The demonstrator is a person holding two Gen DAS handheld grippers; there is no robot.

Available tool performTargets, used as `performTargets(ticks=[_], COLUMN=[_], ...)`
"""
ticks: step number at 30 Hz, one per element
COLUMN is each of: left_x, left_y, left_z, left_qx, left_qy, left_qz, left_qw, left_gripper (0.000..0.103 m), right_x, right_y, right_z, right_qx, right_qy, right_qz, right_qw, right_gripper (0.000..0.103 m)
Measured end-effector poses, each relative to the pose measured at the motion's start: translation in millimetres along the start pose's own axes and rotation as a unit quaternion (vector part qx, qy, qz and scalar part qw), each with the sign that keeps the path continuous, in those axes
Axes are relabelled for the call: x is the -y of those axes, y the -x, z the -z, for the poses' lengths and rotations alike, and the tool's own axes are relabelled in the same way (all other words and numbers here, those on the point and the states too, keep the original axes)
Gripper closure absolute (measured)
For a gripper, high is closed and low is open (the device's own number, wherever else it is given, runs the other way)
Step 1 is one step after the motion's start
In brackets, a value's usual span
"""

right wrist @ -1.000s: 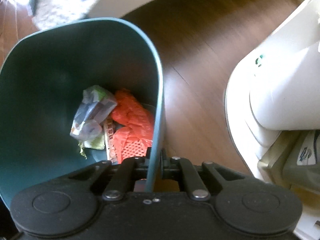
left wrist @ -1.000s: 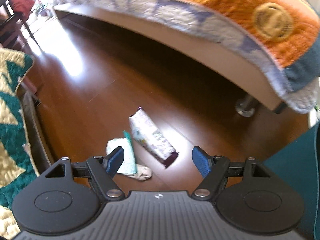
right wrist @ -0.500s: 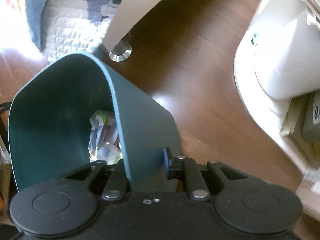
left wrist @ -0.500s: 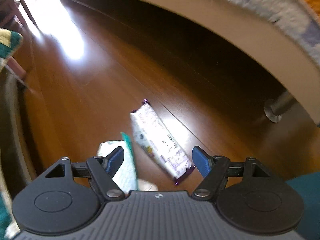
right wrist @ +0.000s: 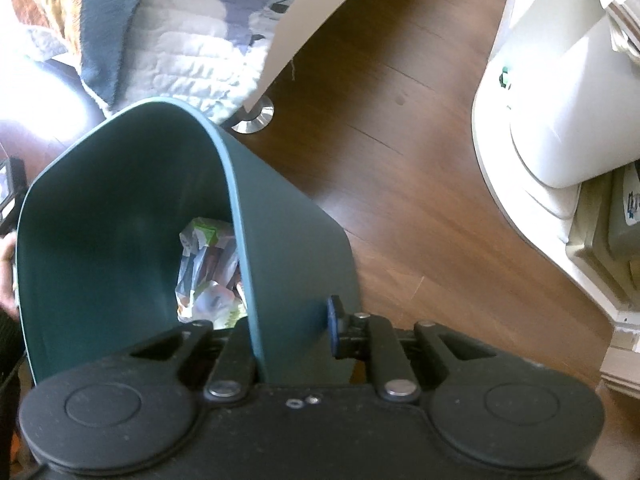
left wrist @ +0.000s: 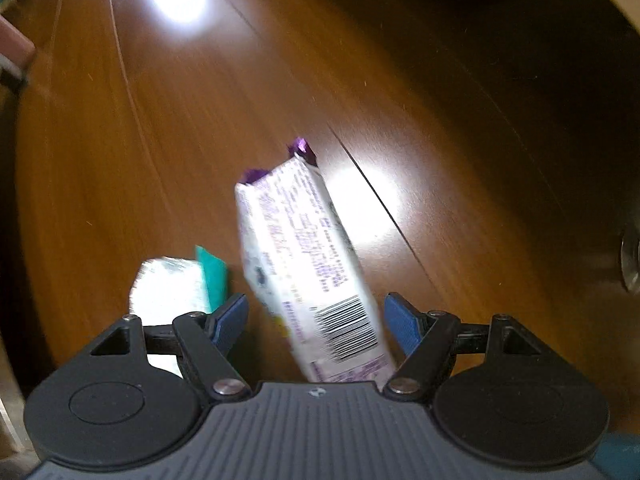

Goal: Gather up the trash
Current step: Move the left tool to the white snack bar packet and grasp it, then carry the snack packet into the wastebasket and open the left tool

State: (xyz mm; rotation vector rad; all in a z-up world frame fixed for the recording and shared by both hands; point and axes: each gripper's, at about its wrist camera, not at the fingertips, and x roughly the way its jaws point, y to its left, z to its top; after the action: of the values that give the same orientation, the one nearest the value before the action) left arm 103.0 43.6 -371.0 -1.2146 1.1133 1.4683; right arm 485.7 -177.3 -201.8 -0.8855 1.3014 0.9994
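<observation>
A long white wrapper with purple ends (left wrist: 308,264) lies on the wood floor. My left gripper (left wrist: 316,312) hangs open just above it, blue pads on either side and clear of it. A white and teal packet (left wrist: 172,288) lies just left of the left finger. In the right wrist view my right gripper (right wrist: 288,328) holds the wall of a teal bin (right wrist: 120,220). One finger is hidden inside, and the blue pad of the other finger (right wrist: 334,324) lies against the outer wall. The bin hangs tilted, with crumpled wrappers (right wrist: 208,268) in its bottom.
A bed with a quilt (right wrist: 180,40) and a round metal foot (right wrist: 254,118) stands just beyond the bin. A white appliance (right wrist: 560,100) fills the right side. A hand (right wrist: 6,272) shows at the left edge. Bare wood floor (left wrist: 200,120) stretches past the wrapper.
My left gripper has dropped close to the floor, and the wrapper now lies between its fingers. The right jaws have parted slightly on the bin wall, and the bin now sits tilted.
</observation>
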Motion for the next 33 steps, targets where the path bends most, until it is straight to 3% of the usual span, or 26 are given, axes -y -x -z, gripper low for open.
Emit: performTargets(ticks=[5,6,7,8,14,20,23,26,27,33], left_x=[-2,-3,-4,-5,-11,3,13,20,22,36], left_y=[-22,-23,-24,-25,-4,58,103,157,172,272], left_z=[-3,-2,0,3,14,36,45,70,66,120], left_qx=[-0.026,-0.026,-0.026,-0.027,-0.002,0.058,0.098,0.136,0.146,0.197], left_qy=[0.02,0.022,0.022,0.024,0.02,-0.031,-0.072,-0.12,-0.136,-0.207], left_qz=[0.005,0.005,0.007,0.014,0.015,0.045,0.072,0.107,0.119,0.199], left_qw=[0.9994,0.9994,0.9994,0.9993,0.9997,0.9968,0.99,0.9776,0.9727,0.9373], left_gripper=[0.029,0.032,0.049,0.052,0.054,0.054,0.054,0.054,0.054,0.054], right_x=[-7,-7,-9,-9,-12,-13,-9,-4,0,30], right_y=[8,8,4,1,-4,-13,-15,-16,-16,-14], right_z=[5,6,6,4,3,4,5,5,5,3], right_qx=[0.003,0.002,0.002,0.001,0.003,0.0,-0.002,0.0,0.001,0.01], right_qy=[0.003,0.005,0.006,0.006,0.035,0.083,0.101,0.116,0.116,0.099], right_qz=[0.008,0.009,0.01,0.013,0.037,0.064,0.062,0.06,0.058,0.05], right_qw=[1.0,1.0,1.0,1.0,0.999,0.995,0.993,0.992,0.992,0.994], right_gripper=[0.09,0.09,0.09,0.091,0.096,0.101,0.101,0.101,0.101,0.101])
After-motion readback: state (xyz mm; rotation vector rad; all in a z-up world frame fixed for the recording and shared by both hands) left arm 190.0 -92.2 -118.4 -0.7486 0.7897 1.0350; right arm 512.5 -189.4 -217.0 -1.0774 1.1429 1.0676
